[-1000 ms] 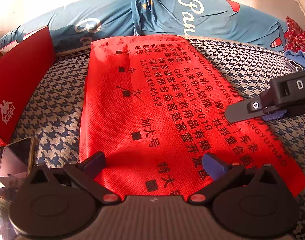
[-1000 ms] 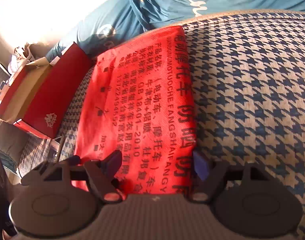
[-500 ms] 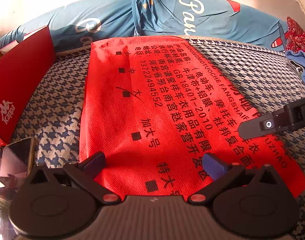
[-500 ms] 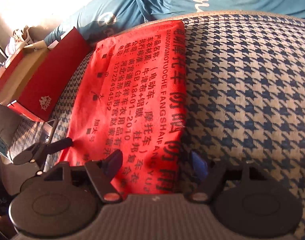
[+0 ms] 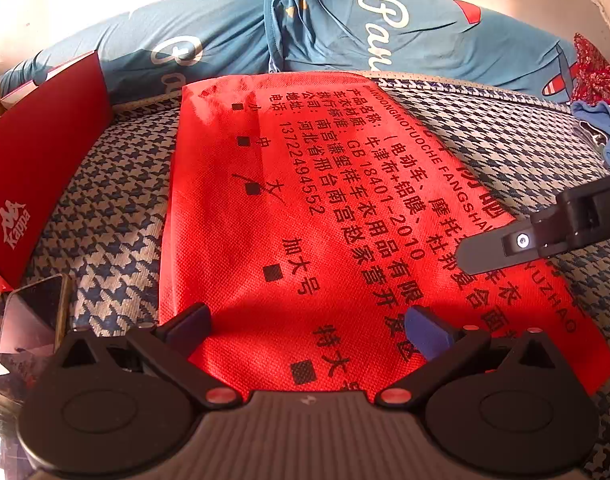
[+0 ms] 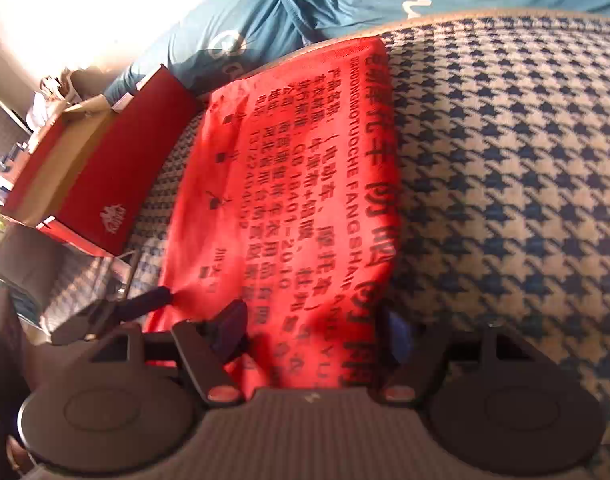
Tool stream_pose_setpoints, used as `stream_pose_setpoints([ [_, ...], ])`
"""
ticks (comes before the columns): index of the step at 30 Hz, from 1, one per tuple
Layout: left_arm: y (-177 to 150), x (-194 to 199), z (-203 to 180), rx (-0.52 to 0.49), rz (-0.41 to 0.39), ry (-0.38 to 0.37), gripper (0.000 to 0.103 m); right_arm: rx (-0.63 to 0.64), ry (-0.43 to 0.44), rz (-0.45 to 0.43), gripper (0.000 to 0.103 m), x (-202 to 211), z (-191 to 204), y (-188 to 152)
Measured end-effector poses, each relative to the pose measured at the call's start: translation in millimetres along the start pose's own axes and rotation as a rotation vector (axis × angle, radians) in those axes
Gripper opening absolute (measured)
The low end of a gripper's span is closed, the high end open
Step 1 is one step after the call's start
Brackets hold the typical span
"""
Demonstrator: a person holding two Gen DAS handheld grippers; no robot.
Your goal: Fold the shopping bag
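**Red bag flat on houndstooth cushion, both tools at its near end**

Fingers [image 5: 189, 326] of the left gripper [image 5: 305, 330] stand wide apart over the near edge of the red shopping bag [image 5: 305, 208], which lies flat on the houndstooth cushion [image 5: 105, 208]. Right gripper [image 6: 313, 332] fingers [image 6: 229, 328] are likewise apart, straddling the bag's near right corner. A red Kappa box [image 5: 37, 176] sits left of the bag, blue printed fabric [image 5: 345, 28] behind it.
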State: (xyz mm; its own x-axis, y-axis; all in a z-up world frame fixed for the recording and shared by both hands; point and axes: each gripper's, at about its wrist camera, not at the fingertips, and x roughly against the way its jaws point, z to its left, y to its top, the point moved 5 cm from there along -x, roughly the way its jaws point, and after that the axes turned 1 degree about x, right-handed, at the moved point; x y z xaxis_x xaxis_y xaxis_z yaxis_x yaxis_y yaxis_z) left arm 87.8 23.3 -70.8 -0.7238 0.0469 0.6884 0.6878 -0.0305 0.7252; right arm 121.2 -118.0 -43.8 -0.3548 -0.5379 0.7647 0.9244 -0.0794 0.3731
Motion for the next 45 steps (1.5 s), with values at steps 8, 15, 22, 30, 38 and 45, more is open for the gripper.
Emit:
stream_pose_setpoints([
  [8,0,-1,0,0.002,0.001,0.004,0.103,0.066,0.007,-0.040,0.056,-7,14,-2],
  [15,-1,-2,-1,0.001,0.000,0.008,0.103,0.105,-0.064,-0.055,0.029,-11,12,-4],
  [22,0,-1,-3,0.004,0.003,0.018,0.103,0.197,-0.123,-0.073,0.023,-6,24,-7],
  [30,4,-1,-13,-0.010,0.004,0.036,0.103,0.220,-0.148,-0.099,0.018,12,27,-8],
  [38,5,-2,-13,-0.002,-0.005,0.031,0.103,0.122,-0.113,-0.089,0.021,18,14,-9],
  [45,6,-2,-12,0.004,0.001,0.025,0.103,-0.079,-0.084,-0.067,0.061,18,-17,-5],
])
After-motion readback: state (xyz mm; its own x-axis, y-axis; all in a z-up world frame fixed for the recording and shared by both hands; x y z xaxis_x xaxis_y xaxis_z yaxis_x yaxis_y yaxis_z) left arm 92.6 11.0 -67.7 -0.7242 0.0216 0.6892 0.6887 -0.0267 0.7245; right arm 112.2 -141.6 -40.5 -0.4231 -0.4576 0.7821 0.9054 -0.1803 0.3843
